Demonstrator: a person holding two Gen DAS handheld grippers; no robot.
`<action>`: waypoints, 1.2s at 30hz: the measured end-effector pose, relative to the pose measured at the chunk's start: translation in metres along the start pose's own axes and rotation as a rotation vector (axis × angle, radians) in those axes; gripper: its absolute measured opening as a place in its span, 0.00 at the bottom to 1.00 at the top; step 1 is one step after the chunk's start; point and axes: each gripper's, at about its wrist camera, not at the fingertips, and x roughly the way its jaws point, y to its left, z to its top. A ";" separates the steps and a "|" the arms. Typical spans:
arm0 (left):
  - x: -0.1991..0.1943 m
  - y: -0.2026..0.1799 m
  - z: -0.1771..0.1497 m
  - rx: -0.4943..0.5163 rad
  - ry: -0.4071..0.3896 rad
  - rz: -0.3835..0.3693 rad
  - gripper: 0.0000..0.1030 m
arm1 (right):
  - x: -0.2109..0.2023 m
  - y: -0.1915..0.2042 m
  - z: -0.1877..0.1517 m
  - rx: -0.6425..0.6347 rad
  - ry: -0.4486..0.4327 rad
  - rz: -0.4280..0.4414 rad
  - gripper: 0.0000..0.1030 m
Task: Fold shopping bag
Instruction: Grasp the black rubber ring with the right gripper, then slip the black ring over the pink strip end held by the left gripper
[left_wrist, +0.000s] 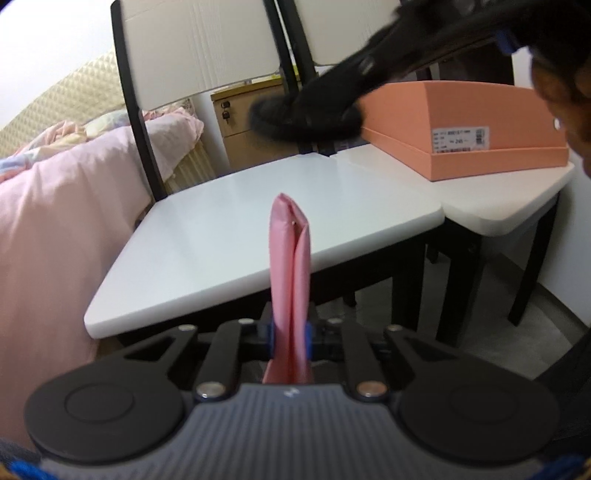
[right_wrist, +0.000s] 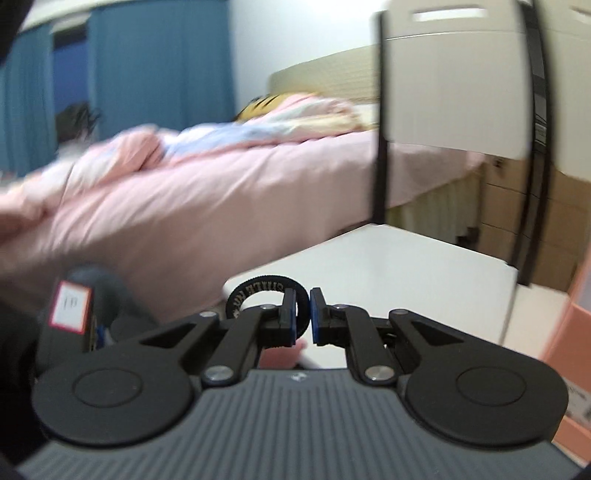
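The pink shopping bag (left_wrist: 290, 266) is folded into a narrow upright strip. My left gripper (left_wrist: 290, 338) is shut on its lower part and holds it in the air before the front edge of the white chair seat (left_wrist: 240, 229). My right gripper (right_wrist: 303, 319) is shut on a black elastic band (right_wrist: 258, 291) that loops to the left of its fingers, above the same white seat (right_wrist: 406, 266). A bit of pink (right_wrist: 284, 356) shows below the right fingers. The right wrist view is blurred.
An orange shoe box (left_wrist: 465, 125) stands on the second white chair (left_wrist: 498, 199) to the right. A dark, blurred sleeve (left_wrist: 332, 99) hangs over the back of the seats. A bed with pink bedding (left_wrist: 48, 221) lies to the left. Chair backs (left_wrist: 199, 48) rise behind.
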 end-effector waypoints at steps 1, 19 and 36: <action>-0.001 -0.001 0.000 0.009 -0.007 0.005 0.15 | 0.005 0.005 0.000 -0.034 0.017 -0.002 0.11; -0.019 -0.055 -0.018 0.364 -0.296 0.220 0.07 | 0.026 0.004 -0.003 -0.012 0.081 -0.084 0.12; -0.046 -0.077 -0.031 0.428 -0.539 0.141 0.06 | -0.005 -0.074 -0.020 0.449 0.113 0.168 0.34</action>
